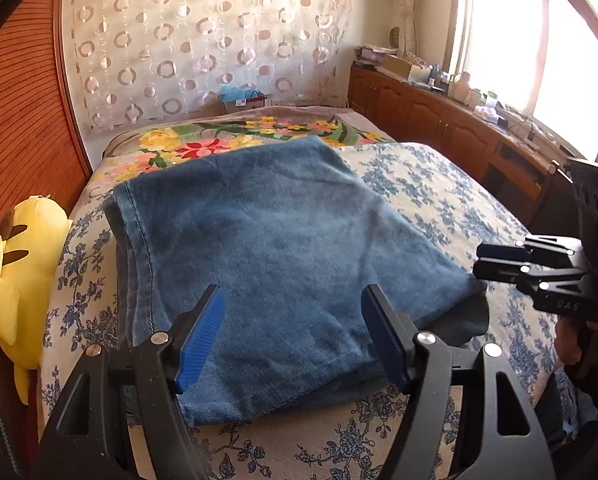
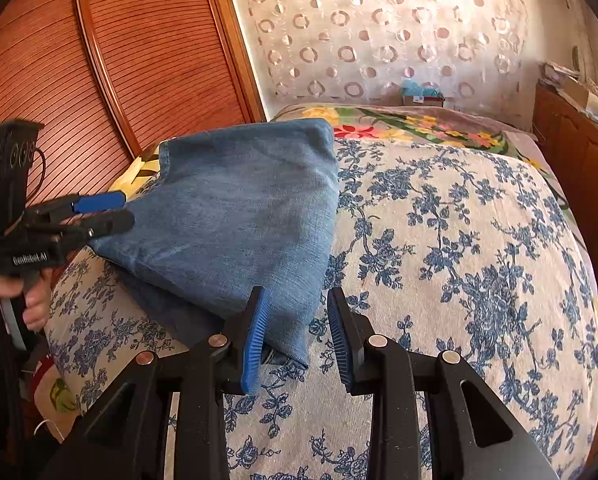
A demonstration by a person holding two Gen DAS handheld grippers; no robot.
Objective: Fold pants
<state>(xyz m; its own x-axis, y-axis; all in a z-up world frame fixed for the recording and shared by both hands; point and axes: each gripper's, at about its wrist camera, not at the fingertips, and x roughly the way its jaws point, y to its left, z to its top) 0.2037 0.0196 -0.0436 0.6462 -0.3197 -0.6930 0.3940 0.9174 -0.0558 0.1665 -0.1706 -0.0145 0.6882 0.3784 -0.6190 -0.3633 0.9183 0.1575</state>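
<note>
Blue denim pants point(image 1: 283, 248) lie folded into a compact stack on the bed's blue-flowered cover point(image 1: 439, 188). My left gripper point(image 1: 293, 332) is open just above the stack's near edge, with nothing between its blue pads. My right gripper point(image 2: 297, 340) is open over the stack's near right corner point(image 2: 287, 340), and holds nothing. In the left wrist view the right gripper point(image 1: 479, 260) sits at the pants' right edge. In the right wrist view the left gripper point(image 2: 119, 212) hovers at the left side of the pants point(image 2: 239, 216).
A yellow plush toy point(image 1: 23, 272) lies at the bed's left edge by the wooden slatted wardrobe point(image 1: 19, 100). A floral blanket point(image 1: 227, 140) covers the far end of the bed. A wooden cabinet point(image 1: 459, 120) with clutter runs under the window on the right.
</note>
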